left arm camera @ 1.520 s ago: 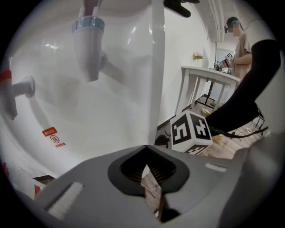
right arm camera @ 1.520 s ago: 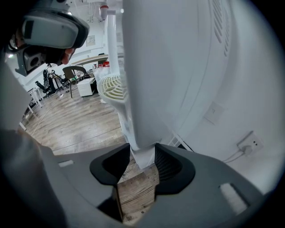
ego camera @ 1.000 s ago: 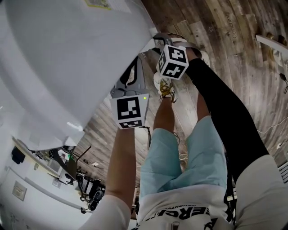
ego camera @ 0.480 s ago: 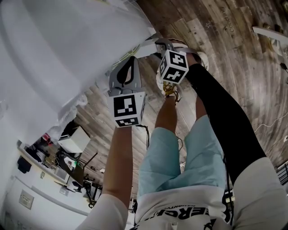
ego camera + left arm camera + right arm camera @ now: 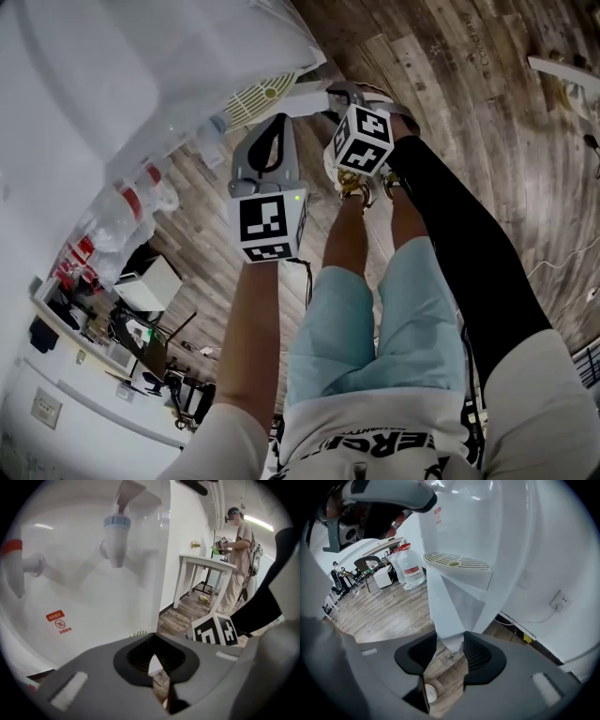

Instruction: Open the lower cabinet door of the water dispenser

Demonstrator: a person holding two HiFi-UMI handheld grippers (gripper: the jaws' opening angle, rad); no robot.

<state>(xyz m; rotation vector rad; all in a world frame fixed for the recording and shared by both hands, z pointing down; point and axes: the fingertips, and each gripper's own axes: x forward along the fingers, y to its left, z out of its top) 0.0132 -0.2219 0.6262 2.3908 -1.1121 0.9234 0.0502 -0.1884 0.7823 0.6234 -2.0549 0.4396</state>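
Water dispenser (image 5: 131, 84) upper left, white. Left gripper (image 5: 153, 665) jaws closed, empty, facing dispenser front below blue tap (image 5: 115, 536). Right gripper (image 5: 450, 648) jaws clamped on lower cabinet door (image 5: 452, 606) bottom corner, under drip tray (image 5: 457, 562).

Dispenser (image 5: 487, 527): white, upright, standing on a wood floor. It has a red tap (image 5: 14, 569) and a blue tap (image 5: 115, 541) above a cream slatted drip tray (image 5: 457, 562).
Door (image 5: 445, 611): plain white panel under the tray, swung outward and partly open, with its lower free edge gripped between the right gripper's (image 5: 449, 651) pads.
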